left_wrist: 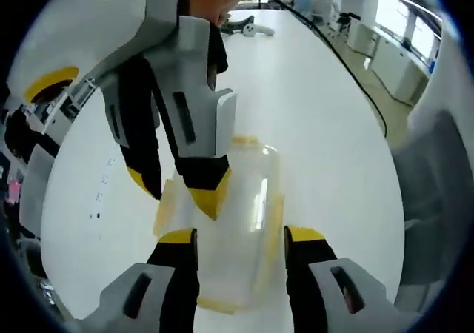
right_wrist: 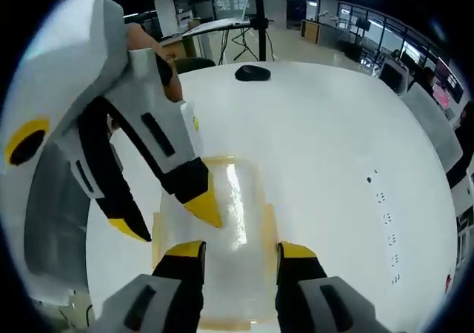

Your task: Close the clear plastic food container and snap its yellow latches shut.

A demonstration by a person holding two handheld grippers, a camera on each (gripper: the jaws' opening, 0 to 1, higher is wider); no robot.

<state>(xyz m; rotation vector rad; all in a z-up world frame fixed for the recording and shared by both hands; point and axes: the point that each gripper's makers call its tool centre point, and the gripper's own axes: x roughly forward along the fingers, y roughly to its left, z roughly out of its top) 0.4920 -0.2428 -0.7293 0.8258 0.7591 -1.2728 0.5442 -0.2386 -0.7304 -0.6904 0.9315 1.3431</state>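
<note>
- At six o'clock in the left gripper view, the left gripper point(left_wrist: 241, 237) is seen released, its jaws straddling the container point(left_wrist: 226, 222) on the white table point(left_wrist: 311, 103).
- The clear shell is judged light, thin and slippery; the yellow latches point(left_wrist: 164, 207) are best pressed at the rims.
- Toward eleven o'clock, the right gripper point(left_wrist: 181, 189) is seen released above the lid.
</note>
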